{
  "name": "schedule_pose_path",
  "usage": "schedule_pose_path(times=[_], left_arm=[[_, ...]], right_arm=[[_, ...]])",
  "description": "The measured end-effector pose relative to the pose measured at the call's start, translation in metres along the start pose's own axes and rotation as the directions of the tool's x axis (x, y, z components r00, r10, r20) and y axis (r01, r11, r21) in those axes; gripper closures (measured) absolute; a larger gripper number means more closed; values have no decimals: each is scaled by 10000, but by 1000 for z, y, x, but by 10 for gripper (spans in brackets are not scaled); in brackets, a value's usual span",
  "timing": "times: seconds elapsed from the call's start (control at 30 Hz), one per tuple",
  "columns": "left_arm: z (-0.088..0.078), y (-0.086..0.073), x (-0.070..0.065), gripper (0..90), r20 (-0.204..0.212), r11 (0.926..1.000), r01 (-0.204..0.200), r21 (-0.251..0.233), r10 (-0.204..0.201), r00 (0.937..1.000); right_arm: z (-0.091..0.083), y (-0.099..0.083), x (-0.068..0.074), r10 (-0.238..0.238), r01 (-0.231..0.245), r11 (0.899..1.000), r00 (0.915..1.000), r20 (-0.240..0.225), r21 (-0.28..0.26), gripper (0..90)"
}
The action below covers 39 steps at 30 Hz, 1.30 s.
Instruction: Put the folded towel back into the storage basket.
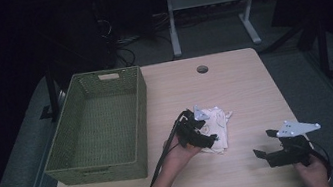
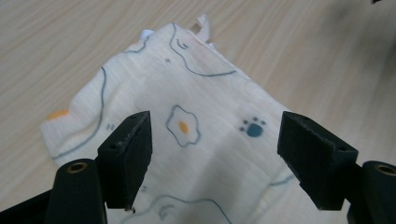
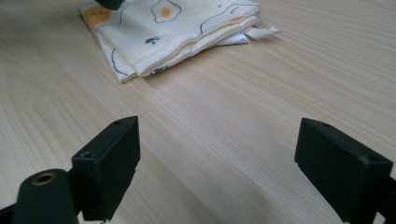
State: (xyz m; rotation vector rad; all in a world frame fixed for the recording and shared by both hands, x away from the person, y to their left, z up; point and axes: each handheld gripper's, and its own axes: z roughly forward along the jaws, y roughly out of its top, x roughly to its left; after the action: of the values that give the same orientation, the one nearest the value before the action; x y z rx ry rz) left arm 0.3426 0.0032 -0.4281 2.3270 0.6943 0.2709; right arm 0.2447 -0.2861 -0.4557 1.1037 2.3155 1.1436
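Note:
A folded cream cloth (image 1: pixel 218 125) printed with fried eggs and paw marks lies in the middle of the wooden table (image 1: pixel 239 87). My left gripper (image 1: pixel 208 136) hovers right over it, open. In the left gripper view the cloth (image 2: pixel 187 121) spreads beneath and between the two wide-apart jaws of the left gripper (image 2: pixel 215 154). My right gripper (image 1: pixel 265 144) is open near the table's front right, well clear of the cloth. In the right gripper view the folded cloth (image 3: pixel 173 32) lies ahead across bare wood, with nothing inside the right gripper (image 3: pixel 217 165).
A green woven basket (image 1: pixel 78 155) stands on the left part of the table, with nothing seen inside it. A round cable hole (image 1: pixel 202 69) is near the far edge. Desk legs (image 1: pixel 173 26) and cables stand on the floor beyond.

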Motion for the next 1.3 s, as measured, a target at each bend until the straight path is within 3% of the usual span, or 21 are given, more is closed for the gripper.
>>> schedule_pose_path(times=[0.23, 0.33, 0.5, 0.7, 0.9, 1.3], left_arm=[[19, 10, 13, 284, -136, 9978, 300, 591, -292, 9995], [24, 10, 16, 271, -374, 9966, 444, 698, -418, 9984], [38, 5, 21, 287, -455, 9837, 584, 1698, -514, 9976], [40, 4, 20, 288, -506, 9840, 693, 1641, -618, 9968], [38, 2, 19, 344, -651, 9853, 768, 1529, -675, 9956], [36, 3, 19, 530, -864, 9856, 967, 1390, -852, 9926]], right_arm=[[0, 0, 0, -28, 28, 10000, 10000, 2, -41, 137], [-1, 0, 0, -47, 47, 10000, 10000, -6, -63, 137], [-1, 0, 0, -44, 44, 10000, 10000, -40, -78, 137], [-2, 1, 1, -120, 120, 9999, 9999, -19, -108, 137], [-1, 1, 2, -179, 179, 9998, 9998, -66, -44, 137], [-1, 0, 4, -159, 159, 9999, 9999, 1, -43, 137]])
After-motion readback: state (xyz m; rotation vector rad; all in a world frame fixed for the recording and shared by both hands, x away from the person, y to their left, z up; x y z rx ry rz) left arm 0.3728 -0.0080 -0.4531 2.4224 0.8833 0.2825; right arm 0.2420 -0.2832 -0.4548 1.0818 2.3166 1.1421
